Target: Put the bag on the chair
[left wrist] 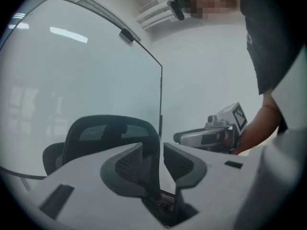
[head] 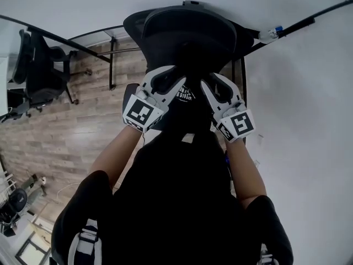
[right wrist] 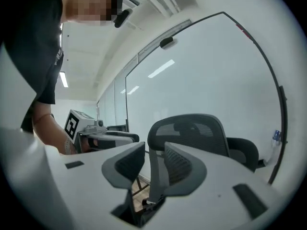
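Note:
A black mesh office chair (head: 187, 32) stands straight ahead of me, its backrest also showing in the left gripper view (left wrist: 96, 133) and the right gripper view (right wrist: 192, 128). Before it hangs a black bag (head: 185, 95) with white print; lower down it merges with the person's dark clothes. My left gripper (head: 172, 80) is at its left top and my right gripper (head: 212, 84) at its right top. A thin dark strap (left wrist: 156, 181) runs between the left jaws (left wrist: 152, 150), a grey strap (right wrist: 154, 176) between the right jaws (right wrist: 154, 150). Each strap rests on one pad with a gap to the other.
A second black office chair (head: 38, 70) stands at the far left on the wood floor (head: 66, 131). A black metal frame (head: 112, 65) rises behind the chair. A white board or wall (head: 309, 120) fills the right side, with a marker (head: 270, 35) at its edge.

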Demonstrator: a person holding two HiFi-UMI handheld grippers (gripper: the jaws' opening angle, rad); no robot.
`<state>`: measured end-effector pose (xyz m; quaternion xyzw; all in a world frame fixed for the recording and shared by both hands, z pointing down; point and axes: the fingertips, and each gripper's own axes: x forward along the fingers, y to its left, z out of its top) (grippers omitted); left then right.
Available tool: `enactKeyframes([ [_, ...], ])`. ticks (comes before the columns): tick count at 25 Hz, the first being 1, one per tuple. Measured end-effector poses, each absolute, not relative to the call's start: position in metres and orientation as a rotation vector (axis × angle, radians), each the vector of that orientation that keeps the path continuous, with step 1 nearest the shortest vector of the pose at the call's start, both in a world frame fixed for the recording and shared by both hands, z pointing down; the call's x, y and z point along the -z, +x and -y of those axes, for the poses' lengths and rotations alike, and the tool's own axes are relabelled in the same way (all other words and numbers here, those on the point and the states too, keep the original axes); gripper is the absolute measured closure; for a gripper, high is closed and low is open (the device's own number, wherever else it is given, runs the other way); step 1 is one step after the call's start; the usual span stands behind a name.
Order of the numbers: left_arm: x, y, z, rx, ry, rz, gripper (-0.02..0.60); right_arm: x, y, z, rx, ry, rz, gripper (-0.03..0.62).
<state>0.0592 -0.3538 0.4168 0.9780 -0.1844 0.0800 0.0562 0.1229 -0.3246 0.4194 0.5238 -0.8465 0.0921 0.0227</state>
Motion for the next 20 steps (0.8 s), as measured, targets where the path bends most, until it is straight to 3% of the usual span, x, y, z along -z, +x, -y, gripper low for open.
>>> enactKeyframes([
  [8, -0.354, 0.062, 0.325, -0.149, 3.041, 0.510, 0.532, -0.369, 0.121, 0.299, -0.178, 1.680, 2.613, 0.592],
  [12, -0.334, 0.058, 0.318, -0.122, 3.055, 0.499, 0.569, -0.341, 0.114, 0.292, -0.112, 1.671, 2.619, 0.592],
  [20, -0.295, 0.055, 0.305, -0.099, 3.085, 0.443, 0.575, -0.307, 0.107, 0.278, -0.094, 1.668, 2.659, 0.594],
])
